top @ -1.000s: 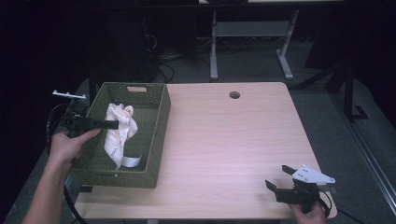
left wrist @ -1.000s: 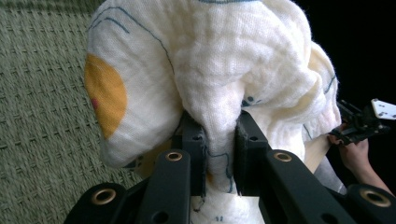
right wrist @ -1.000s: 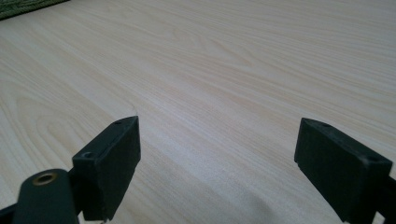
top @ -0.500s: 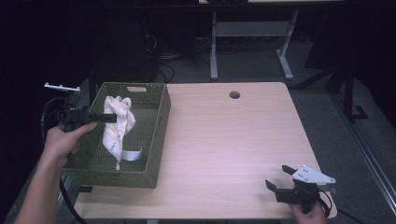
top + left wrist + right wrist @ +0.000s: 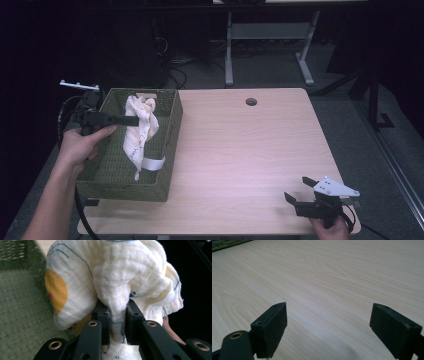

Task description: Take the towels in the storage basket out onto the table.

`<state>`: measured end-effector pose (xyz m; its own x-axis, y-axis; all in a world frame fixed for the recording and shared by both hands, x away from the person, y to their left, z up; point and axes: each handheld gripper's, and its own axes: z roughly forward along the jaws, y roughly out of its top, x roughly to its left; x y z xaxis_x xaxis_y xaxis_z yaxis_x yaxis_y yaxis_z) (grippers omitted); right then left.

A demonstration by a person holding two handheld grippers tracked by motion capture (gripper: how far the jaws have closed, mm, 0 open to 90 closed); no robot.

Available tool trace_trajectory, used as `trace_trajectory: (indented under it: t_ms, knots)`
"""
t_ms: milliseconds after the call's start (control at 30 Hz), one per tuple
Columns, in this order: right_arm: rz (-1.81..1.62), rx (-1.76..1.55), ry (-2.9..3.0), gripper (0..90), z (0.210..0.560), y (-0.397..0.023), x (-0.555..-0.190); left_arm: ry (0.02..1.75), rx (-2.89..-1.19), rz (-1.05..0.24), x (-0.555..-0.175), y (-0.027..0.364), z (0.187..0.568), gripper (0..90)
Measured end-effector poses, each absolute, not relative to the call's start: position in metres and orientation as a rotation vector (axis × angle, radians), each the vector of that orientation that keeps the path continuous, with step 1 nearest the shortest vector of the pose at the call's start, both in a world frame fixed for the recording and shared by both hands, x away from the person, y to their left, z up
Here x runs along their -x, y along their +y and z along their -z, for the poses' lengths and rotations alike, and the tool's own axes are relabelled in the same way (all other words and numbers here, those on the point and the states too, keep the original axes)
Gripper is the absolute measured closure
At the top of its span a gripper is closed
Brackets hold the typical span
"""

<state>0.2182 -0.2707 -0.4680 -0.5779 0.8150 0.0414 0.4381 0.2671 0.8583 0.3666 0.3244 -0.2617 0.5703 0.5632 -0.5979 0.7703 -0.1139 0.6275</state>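
The left claw [image 5: 131, 120] is clamped on a bunched cream cloth [image 5: 140, 131] with an orange patch, holding it above the green woven basket [image 5: 125, 188] while its lower end hangs inside. The right claw [image 5: 297, 192] rests on the bench [image 5: 250, 150] at its near right corner, jaws apart, well away from the basket

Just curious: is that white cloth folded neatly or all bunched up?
Bunched up. The white cloth is pinched between the left claw, crumpled and dangling into the green basket.
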Motion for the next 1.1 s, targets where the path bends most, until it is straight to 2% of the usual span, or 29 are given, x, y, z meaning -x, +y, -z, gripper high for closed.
trace_trajectory:
  t_ms: [1100]
  knots:
    - [-1.269,-1.124,2.125,13.9,0.466,-0.272,-0.217,0.975,-1.930,0.363,-0.391,0.193,0.286,76.9]
